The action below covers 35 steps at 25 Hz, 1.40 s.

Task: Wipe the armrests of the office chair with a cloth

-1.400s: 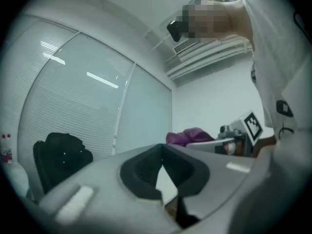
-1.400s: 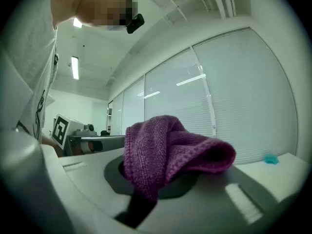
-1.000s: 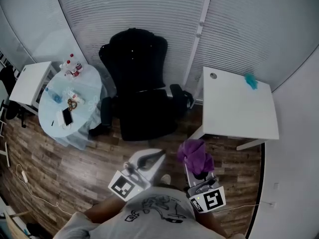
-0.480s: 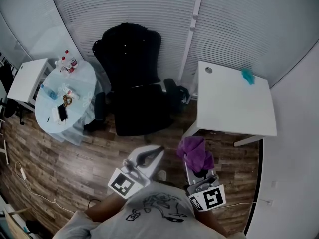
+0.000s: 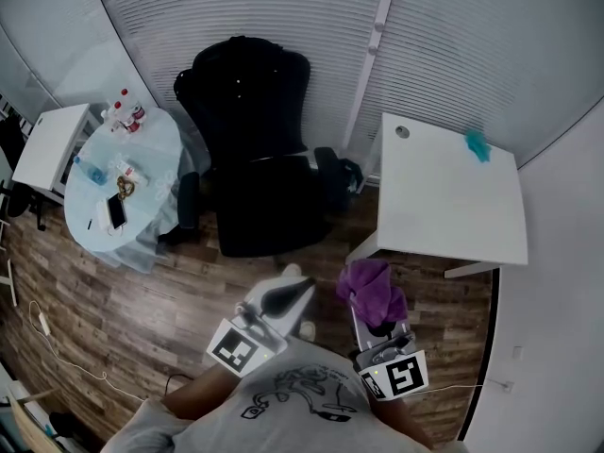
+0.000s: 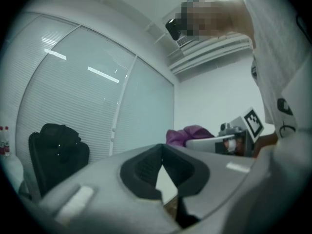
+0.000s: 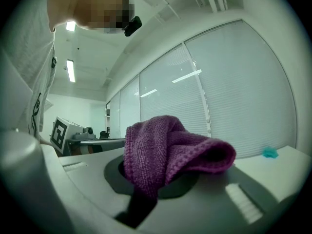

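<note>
My right tongs (image 5: 374, 319) pinch the purple cloth (image 5: 370, 289), so it is ready for wiping. My left tongs (image 5: 294, 291) are pressed together with nothing in them. The black office chair (image 5: 255, 149) stands well apart from me by the blinds (image 5: 236, 8), and I think its armrests (image 5: 332, 173) are not wiped yet.

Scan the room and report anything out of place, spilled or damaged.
Nothing stands out. The office chair stands upright by the blinds, the purple cloth is bunched in the right gripper, and the left gripper is shut and empty. Only a loose cable lies on the floor.
</note>
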{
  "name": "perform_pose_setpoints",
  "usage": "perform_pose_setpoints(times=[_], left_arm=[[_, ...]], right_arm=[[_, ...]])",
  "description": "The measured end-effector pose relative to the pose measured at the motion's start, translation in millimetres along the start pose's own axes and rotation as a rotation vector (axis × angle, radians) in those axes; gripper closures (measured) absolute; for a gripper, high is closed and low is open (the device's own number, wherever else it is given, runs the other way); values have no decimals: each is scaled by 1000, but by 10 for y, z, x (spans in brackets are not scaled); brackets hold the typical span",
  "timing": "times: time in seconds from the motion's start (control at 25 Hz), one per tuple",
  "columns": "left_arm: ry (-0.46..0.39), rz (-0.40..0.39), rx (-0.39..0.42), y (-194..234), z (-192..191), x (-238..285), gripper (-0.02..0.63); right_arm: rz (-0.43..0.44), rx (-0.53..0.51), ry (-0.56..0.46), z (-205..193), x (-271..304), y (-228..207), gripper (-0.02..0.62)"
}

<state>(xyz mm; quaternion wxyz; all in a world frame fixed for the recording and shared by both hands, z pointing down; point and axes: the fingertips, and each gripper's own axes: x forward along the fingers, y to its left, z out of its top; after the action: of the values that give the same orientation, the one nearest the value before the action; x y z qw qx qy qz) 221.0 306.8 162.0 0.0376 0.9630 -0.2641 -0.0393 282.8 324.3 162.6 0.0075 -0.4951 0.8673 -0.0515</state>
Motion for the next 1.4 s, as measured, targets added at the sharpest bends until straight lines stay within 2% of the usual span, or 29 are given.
perform_pose_setpoints(times=[0.2, 0.52, 0.88, 1.04, 1.24, 1.4], left_arm=[[9, -14, -4, 439, -39, 238, 603], [15, -40, -13, 1381, -73, 666, 603], [29, -82, 2, 2221, 18, 1045, 603], [35, -90, -1, 2438, -6, 1163, 603], [55, -97, -3, 2598, -70, 1313, 603], [51, -83, -18, 2674, -86, 1440, 603]], right_arm=[[-9, -5, 9, -17, 439, -254, 552], [-22, -16, 22, -1, 1354, -687, 552], [-51, -12, 1, 159, 2186, -1042, 552], [-80, -11, -7, 164, 2382, -1181, 552], [-97, 49, -25, 125, 2496, -1373, 552], [-103, 36, -12, 100, 2541, -1504, 552]])
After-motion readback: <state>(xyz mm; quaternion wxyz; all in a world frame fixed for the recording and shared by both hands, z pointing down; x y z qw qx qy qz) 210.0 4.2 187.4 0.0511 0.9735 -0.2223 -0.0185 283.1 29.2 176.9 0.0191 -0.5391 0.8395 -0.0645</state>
